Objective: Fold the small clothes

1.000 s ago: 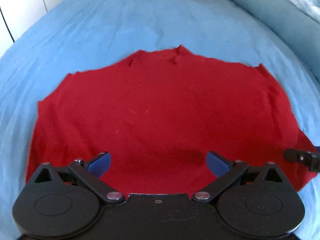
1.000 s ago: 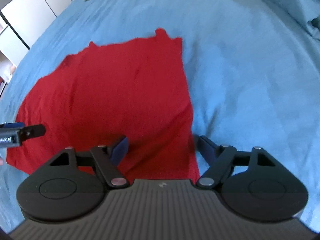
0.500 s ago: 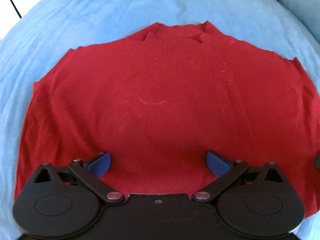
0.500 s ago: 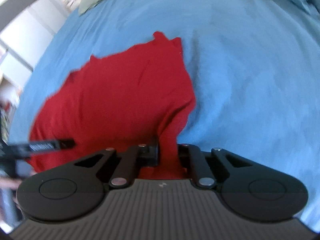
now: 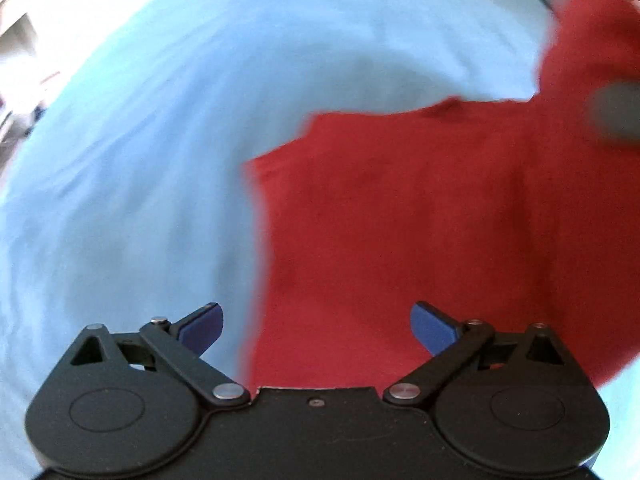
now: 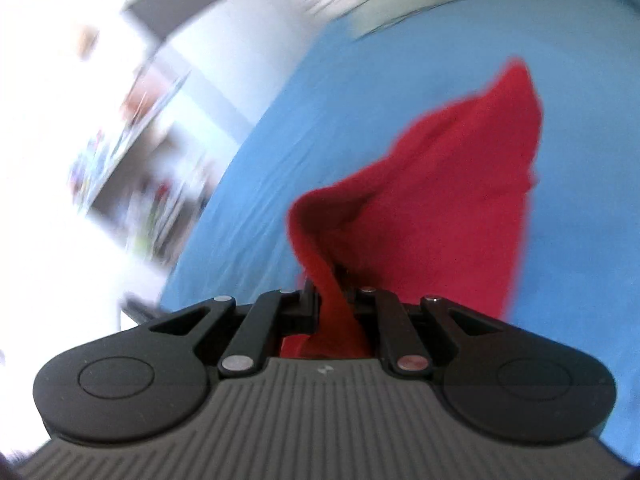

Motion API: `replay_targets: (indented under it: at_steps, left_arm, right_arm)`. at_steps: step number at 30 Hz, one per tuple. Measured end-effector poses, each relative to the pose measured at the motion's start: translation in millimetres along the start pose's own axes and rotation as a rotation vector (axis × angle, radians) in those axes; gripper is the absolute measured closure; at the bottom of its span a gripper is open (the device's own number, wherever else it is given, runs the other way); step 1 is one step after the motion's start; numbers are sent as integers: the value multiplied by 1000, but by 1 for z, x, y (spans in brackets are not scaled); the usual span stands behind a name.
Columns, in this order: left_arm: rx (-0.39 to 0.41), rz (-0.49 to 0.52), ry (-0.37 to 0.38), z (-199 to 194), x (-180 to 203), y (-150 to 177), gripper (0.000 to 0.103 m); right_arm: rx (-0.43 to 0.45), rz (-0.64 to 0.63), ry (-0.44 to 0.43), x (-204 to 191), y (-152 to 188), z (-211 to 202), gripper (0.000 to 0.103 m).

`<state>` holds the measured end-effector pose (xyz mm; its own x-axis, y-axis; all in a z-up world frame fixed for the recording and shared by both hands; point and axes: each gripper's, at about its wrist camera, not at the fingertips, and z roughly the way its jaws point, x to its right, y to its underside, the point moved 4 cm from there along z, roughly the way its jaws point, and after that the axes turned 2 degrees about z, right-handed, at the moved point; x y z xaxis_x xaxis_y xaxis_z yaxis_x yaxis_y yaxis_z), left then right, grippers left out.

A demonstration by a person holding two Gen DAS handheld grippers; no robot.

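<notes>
Low centre of the right wrist view: right gripper (image 6: 330,300) clamped tight on a pinch of the red garment (image 6: 452,208), cloth bunched between its pads and trailing off toward the upper right of the frame. The rest of the garment lies on the blue bedsheet (image 6: 360,80). Both views are heavily blurred.

Left wrist view: left gripper (image 5: 316,326) with tongs wide, nothing between them, hovering over the garment's left edge, which runs up the middle of the frame. Red cloth (image 5: 400,220) fills the centre and right; a raised part shows blurred in the upper right corner.

Step in hand, by my reading: carrying the held edge over to make a fold.

To do it well:
- keep the pinch firm, so the fabric does not slip out;
- the free left tongs could pin the flat part along the intended crease;
- lay the edge down square to the opposite side, then let go.

Risk: the whole garment drags across the sheet.
</notes>
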<state>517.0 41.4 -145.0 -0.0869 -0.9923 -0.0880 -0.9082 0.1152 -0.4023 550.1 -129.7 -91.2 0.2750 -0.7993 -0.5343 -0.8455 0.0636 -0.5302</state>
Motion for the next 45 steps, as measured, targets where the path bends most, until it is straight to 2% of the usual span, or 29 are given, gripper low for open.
replay_targets:
  at_steps: [2, 4, 6, 8, 9, 10, 12, 15, 16, 18, 20, 23, 26, 30, 34, 38, 41, 43, 45]
  left_arm:
    - [-10, -14, -22, 5, -30, 24, 1]
    - [-26, -12, -20, 12, -48, 46, 1]
    - [-38, -11, -4, 16, -59, 65, 1]
    - [-29, -18, 28, 16, -64, 78, 1]
    - [-23, -23, 43, 13, -64, 82, 1]
    - [-16, -28, 59, 11, -64, 85, 1]
    - [1, -33, 82, 4, -62, 88, 1]
    - [39, -45, 125, -13, -57, 85, 1]
    - [51, -52, 140, -18, -52, 86, 1]
    - [65, -61, 165, -25, -52, 84, 1]
    - [72, -63, 196, -29, -52, 84, 1]
    - [87, -52, 197, -32, -42, 85, 1]
    - [87, -54, 198, -27, -32, 80, 1]
    - [100, -71, 194, -25, -25, 77, 1]
    - [108, -95, 192, -19, -22, 73, 1]
    - [129, -137, 185, -16, -25, 65, 1]
    - [144, -170, 123, -12, -34, 63, 1]
    - [141, -205, 39, -6, -49, 67, 2]
    - [106, -214, 5, 6, -60, 76, 3]
  right_arm:
    - [-128, -55, 13, -18, 20, 59, 80]
    - [-228, -103, 76, -22, 46, 111, 80]
    - [-256, -131, 123, -23, 65, 138, 79]
    - [-214, -144, 126, -31, 67, 135, 69]
    - [-203, -144, 114, -34, 66, 131, 60]
    - [-187, -140, 91, -36, 67, 123, 37]
    - [-122, -141, 66, -42, 61, 105, 22]
    - [-10, -134, 59, -41, 50, 59, 19]
    - [32, -125, 81, -36, 50, 40, 14]
    - [121, -103, 184, -20, 55, 1, 6]
    - [147, -102, 291, -5, 70, -21, 5]
    - [121, -124, 456, 18, 110, -34, 5]
    - [69, -141, 538, 33, 151, -30, 6]
    - [43, -145, 596, 46, 179, -19, 8]
    - [52, -147, 640, 49, 172, 12, 11]
    - [88, -139, 654, 50, 170, 9, 13]
    - [123, -142, 670, 52, 168, 4, 14]
    - [122, -128, 679, 56, 168, 0, 14]
    - [113, -102, 677, 62, 173, -3, 14]
